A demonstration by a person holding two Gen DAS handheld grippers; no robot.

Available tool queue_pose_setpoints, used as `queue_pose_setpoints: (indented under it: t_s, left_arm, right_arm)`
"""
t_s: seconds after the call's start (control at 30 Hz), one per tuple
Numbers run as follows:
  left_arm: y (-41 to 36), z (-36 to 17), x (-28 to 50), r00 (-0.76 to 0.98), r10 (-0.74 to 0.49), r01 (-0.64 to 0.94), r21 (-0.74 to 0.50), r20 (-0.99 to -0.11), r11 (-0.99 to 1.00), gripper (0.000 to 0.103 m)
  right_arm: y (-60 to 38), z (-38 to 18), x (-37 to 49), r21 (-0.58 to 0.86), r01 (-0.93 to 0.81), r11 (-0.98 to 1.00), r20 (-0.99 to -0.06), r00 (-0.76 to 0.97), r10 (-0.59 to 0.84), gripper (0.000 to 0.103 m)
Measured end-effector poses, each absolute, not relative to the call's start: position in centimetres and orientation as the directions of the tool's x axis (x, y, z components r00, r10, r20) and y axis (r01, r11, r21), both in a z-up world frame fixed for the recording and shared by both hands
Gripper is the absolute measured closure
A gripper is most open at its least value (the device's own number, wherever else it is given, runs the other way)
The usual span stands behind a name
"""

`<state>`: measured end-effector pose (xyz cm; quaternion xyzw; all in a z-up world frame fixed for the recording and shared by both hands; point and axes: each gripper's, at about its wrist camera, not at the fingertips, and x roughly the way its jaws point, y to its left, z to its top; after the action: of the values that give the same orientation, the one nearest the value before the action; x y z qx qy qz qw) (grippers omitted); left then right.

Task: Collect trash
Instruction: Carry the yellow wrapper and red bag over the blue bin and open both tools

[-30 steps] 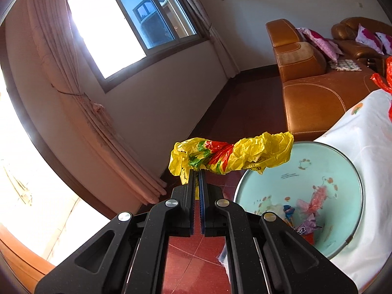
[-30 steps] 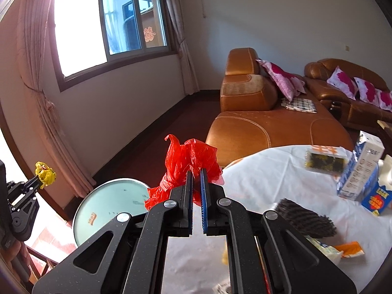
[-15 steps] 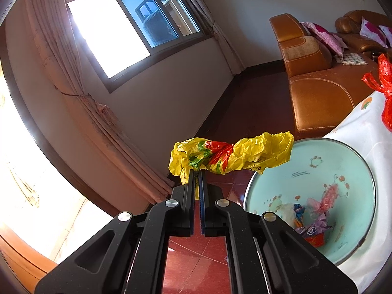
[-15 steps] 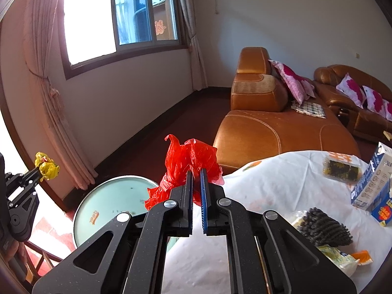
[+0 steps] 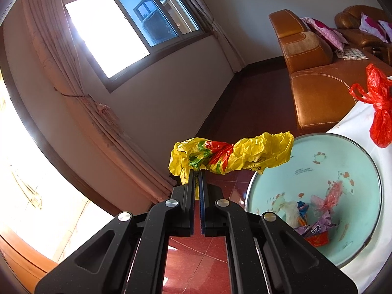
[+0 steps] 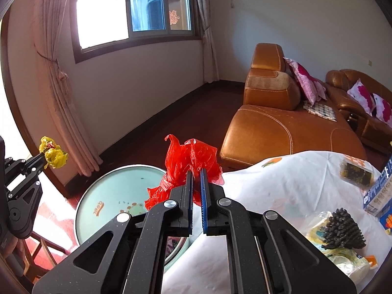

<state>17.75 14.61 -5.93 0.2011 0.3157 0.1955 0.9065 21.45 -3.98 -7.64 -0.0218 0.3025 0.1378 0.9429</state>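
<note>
Gripping crumpled trash, the left gripper [image 5: 197, 171] clamped a yellow bag [image 5: 231, 156] and the right gripper [image 6: 196, 171] a red bag [image 6: 189, 158]; both had drifted nearer the basin [image 5: 343, 152], so dropping seemed imminent.

Setting was a home living room. Evidence: tan leather sofa [image 6: 281, 127] with pink floral cushions [image 6: 306, 80], draped curtains [image 6: 56, 78] tied beside a sliding window [image 6: 137, 7], red tiled floor [image 5: 196, 264]. A counter under a white printed cloth [image 6: 281, 188] carried cartons [image 6: 378, 191] and snack packets [image 6: 356, 171].
</note>
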Motion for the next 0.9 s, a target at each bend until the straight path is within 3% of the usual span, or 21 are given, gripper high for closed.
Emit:
queue_pose_setpoints:
  t_s: [0.9]
  left_arm:
    - [14.5, -5.7, 17.4, 0.733, 0.457, -0.206, 0.476, -0.503, 0.855, 0.1]
  right_arm:
    - [-2.4, -8.3, 21.3, 0.021, -0.312, 0.95, -0.591, 0.763, 0.264, 0.097]
